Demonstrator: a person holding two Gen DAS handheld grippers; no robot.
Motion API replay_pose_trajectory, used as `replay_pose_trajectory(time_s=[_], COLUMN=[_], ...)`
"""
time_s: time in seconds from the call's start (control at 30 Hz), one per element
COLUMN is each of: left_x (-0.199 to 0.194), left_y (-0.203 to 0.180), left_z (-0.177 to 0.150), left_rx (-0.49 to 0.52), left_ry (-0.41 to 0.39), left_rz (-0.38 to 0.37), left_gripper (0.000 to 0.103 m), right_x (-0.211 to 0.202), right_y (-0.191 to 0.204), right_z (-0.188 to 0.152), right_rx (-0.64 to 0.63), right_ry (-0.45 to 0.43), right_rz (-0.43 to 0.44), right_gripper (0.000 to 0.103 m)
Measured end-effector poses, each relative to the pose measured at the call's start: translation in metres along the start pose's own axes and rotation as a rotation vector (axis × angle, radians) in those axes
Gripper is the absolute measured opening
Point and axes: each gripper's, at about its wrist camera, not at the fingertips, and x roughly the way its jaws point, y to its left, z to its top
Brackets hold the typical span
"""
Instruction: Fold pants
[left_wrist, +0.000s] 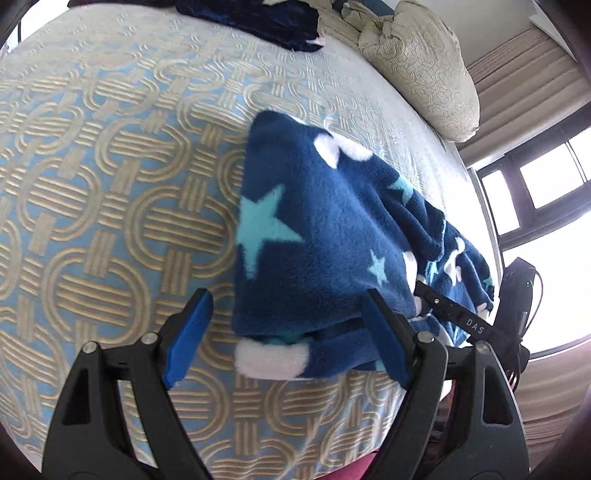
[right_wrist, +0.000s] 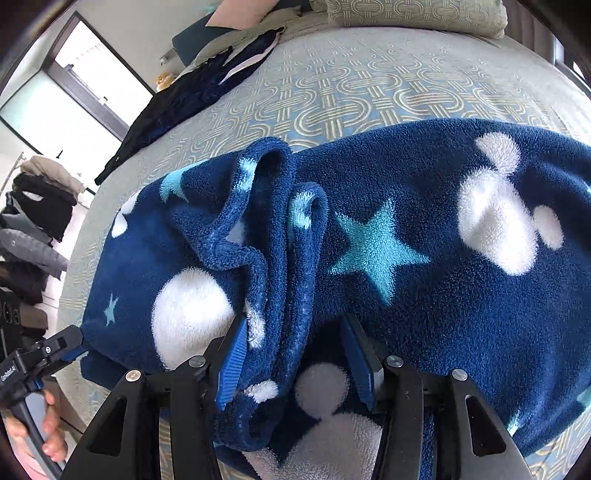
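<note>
The pants (left_wrist: 325, 236) are dark blue fleece with light blue stars and white blobs, lying in layers on the patterned bed cover (left_wrist: 110, 184). My left gripper (left_wrist: 288, 332) is open, its blue pads straddling the near corner of the pants, not clamped. In the right wrist view the pants (right_wrist: 388, 251) fill the frame, with bunched hem folds (right_wrist: 273, 236) in the middle. My right gripper (right_wrist: 295, 362) is open, with the bunched fleece between its pads. The left gripper (right_wrist: 70, 343) shows at the pants' left corner, held by a hand (right_wrist: 51, 439).
A pillow (left_wrist: 428, 70) and dark clothes (left_wrist: 258, 18) lie at the far end of the bed. The bed edge and windows (left_wrist: 535, 184) are to the right. In the right wrist view a clothes rack (right_wrist: 33, 229) stands left of the bed.
</note>
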Motion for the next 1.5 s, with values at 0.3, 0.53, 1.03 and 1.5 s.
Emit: replay_pose_trajectory(time_s=[0.3,0.53,1.03,1.5], left_x=[0.032,0.063,-0.004,0.117], left_y=[0.011,-0.002,-0.053,-0.172], left_z=[0.034,0.027,0.029,0.003], left_rx=[-0.063,-0.037,0.122,0.400], left_ry=[0.055,0.095,-0.102,0.025], left_rz=[-0.036,-0.054,0.053,0.064], left_gripper=[0.084,0.076,0.076,0.079], right_x=[-0.005,-0.034,-0.149,-0.110], right_y=[-0.005,-0.013,-0.279,-0.285], right_z=[0.001,0.003,-0.066,-0.023], right_rx=[0.025,0.087,0.749,0.689], right_ry=[0.016,-0.022,-0.352,-0.373], right_rz=[0.023,0.089,-0.133,-0.024], right_gripper=[0.052,0.052,0.070,0.022])
